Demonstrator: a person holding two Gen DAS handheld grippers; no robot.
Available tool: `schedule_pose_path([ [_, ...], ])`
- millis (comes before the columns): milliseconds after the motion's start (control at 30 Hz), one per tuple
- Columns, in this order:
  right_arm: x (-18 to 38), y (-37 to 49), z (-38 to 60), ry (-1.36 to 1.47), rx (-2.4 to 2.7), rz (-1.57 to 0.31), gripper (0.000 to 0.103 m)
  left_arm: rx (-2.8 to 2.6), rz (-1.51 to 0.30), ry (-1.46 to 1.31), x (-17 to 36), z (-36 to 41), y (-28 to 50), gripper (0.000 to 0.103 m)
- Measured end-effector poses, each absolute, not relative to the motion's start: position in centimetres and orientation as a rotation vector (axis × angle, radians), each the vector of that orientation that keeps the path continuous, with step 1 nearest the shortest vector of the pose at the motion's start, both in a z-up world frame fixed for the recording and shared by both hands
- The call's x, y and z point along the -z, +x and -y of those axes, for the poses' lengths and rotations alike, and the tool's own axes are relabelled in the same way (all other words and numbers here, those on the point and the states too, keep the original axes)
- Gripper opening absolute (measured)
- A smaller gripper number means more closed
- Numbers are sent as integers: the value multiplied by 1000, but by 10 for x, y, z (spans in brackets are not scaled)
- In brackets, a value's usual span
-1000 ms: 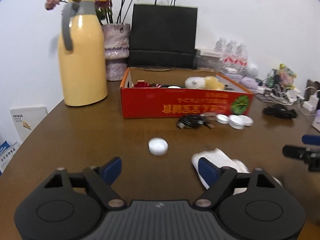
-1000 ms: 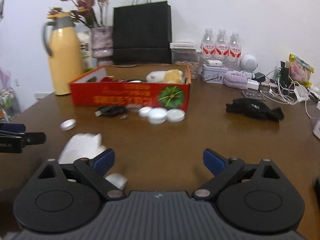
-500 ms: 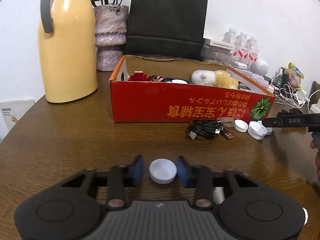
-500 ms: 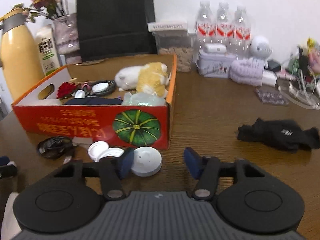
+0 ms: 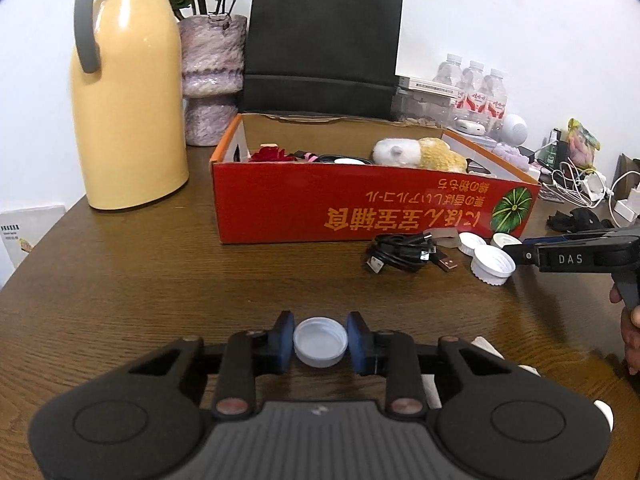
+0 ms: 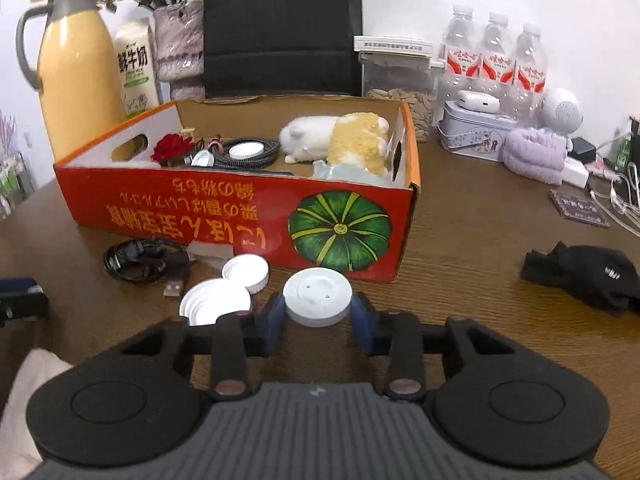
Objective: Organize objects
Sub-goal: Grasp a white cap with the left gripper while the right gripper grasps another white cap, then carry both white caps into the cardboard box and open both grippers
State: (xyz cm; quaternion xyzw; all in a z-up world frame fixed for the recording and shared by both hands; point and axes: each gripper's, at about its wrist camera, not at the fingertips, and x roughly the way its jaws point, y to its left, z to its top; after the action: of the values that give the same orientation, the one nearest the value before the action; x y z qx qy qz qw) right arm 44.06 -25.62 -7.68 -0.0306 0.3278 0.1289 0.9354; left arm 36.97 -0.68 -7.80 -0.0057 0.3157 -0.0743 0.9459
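My left gripper (image 5: 320,342) is shut on a small white bottle cap (image 5: 320,341), open side up, low over the brown table. My right gripper (image 6: 318,312) is shut on a larger white round lid (image 6: 318,296) in front of the red cardboard box (image 6: 248,212). Two more white lids (image 6: 245,272) (image 6: 214,306) and a coiled black USB cable (image 6: 138,262) lie before the box. The box (image 5: 360,208) holds a plush toy (image 6: 340,140), a red flower, a cable and small items. The right gripper also shows in the left wrist view (image 5: 516,250).
A yellow thermos (image 5: 124,104), a vase (image 5: 210,76) and a black paper bag (image 5: 320,44) stand behind the box. Water bottles (image 6: 496,52), a tin (image 6: 476,136) and a purple cloth (image 6: 534,154) are at the back right. A black glove (image 6: 580,272) lies right. White tissue (image 6: 24,392) lies left.
Both grippers closed further: the left onto the small cap, the right onto the large lid, which had sat off the left finger. Both moved slightly closer to the box.
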Motion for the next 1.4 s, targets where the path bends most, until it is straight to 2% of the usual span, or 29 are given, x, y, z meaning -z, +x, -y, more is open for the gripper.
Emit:
schedule_pose_path([
  [233,64,405,258,-86,-224,-609,36,64,-594,12,66,5,341,27],
  [467,36,263,247,-17,-335,-544,37,112,-639,-43,58,4,239,27],
  [633,45,196,226,-19,-415,-613,37,151,-659,25,63,21,192,27],
  [967,64,155,202,-91,-395,-657,37,168,-677,42,70,22,160,27],
  [1000,65,152,200,-97,-390,-654,40,165,-676,43,71,22,158,28],
  [1033,66,152,199,-106,-384,-655,52,170,-674,39,71,21,156,31],
  [1100,68,151,196,-117,-374,-646,62,183,-678,36,70,21,154,36],
  [1133,69,151,196,-118,-375,-646,62,188,-680,39,70,20,153,42],
  [1200,69,151,195,-109,-376,-644,60,193,-680,43,71,20,150,44],
  [1267,71,155,195,-100,-377,-652,54,190,-677,45,71,19,149,42],
  [1300,71,156,196,-94,-377,-653,47,190,-677,43,71,18,150,31],
  [1333,71,157,197,-90,-376,-651,40,192,-679,41,70,16,151,27],
  [1400,70,159,197,-77,-381,-654,40,199,-689,37,68,15,152,27],
])
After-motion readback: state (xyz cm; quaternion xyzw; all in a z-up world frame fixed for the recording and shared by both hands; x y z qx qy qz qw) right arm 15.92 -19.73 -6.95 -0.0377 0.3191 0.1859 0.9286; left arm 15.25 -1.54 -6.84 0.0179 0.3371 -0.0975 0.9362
